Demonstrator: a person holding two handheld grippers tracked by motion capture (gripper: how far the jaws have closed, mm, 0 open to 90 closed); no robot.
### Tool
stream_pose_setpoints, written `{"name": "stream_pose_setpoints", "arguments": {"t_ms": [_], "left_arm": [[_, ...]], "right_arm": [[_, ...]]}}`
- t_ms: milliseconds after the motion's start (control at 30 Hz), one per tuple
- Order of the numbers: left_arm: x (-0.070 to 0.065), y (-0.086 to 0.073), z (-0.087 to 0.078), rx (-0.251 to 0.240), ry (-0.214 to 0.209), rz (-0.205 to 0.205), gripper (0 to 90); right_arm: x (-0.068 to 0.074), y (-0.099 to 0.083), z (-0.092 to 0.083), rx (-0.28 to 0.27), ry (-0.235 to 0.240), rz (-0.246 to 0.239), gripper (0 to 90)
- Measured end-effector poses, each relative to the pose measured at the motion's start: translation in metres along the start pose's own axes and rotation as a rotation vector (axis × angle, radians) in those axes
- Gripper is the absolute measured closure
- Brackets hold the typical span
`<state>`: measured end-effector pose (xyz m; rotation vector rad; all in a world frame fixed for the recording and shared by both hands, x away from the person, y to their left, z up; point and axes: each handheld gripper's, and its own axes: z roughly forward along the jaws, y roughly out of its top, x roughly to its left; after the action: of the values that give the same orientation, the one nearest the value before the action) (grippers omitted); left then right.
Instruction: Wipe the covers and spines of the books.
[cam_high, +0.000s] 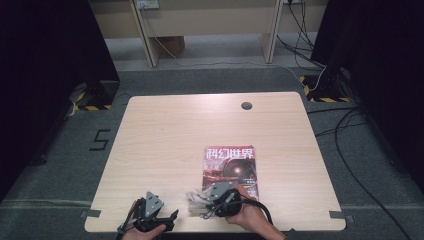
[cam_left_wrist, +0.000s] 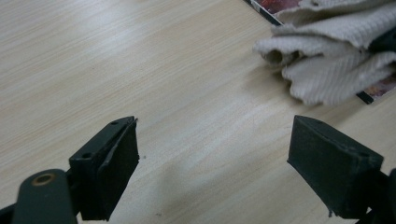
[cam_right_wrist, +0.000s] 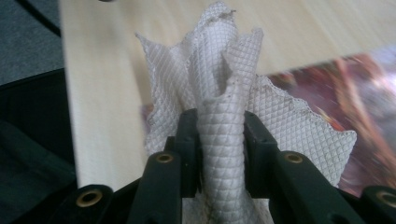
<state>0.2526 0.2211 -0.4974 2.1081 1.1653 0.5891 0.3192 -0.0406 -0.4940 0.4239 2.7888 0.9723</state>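
while the left gripper (cam_left_wrist: 215, 163) gapes released at seven o'clock on the bench (cam_high: 165, 135), the right gripper (cam_right_wrist: 219, 154) pinches a white cloth (cam_right_wrist: 224, 116) over the magazine (cam_high: 230, 167).

High view: fixed above my side of table (cam_high: 165, 130), facing forward and down, far enough to take whole tabletop plus floor beyond. My forearms enter at bottom edge.

Left gripper view: rides my left gripper (cam_left_wrist: 212, 163), low and close over wood, looking along jaws toward cloth (cam_left_wrist: 327, 56) and magazine (cam_left_wrist: 273, 8) corner.

Right gripper view: rides my right gripper (cam_right_wrist: 219, 140), very close, cloth (cam_right_wrist: 219, 93) just ahead, magazine (cam_right_wrist: 355, 88) blurred behind.

Shared by all three: cloth (cam_high: 196, 199), magazine (cam_high: 229, 167), near table strip.
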Motion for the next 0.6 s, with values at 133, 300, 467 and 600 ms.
{"name": "stream_pose_setpoints", "arguments": {"t_ms": [133, 300, 467, 600], "left_arm": [[0.0, 0.0, 0.0, 0.001, -0.001, 0.001, 15.3], [-0.001, 0.0, 0.0, 0.005, -0.005, 0.006, 15.3], [-0.001, 0.0, 0.001, 0.007, -0.004, 0.007, 15.3], [-0.001, 0.0, 0.001, 0.006, -0.005, 0.006, 15.3]], "right_arm": [[-0.011, -0.008, -0.007, 0.003, -0.029, 0.037, 71.8], [-0.007, -0.015, -0.012, 0.001, -0.036, 0.037, 72.6], [0.003, -0.019, -0.015, -0.003, -0.012, 0.026, 72.8], [0.005, -0.023, -0.019, -0.007, 0.006, 0.026, 72.5]]}}
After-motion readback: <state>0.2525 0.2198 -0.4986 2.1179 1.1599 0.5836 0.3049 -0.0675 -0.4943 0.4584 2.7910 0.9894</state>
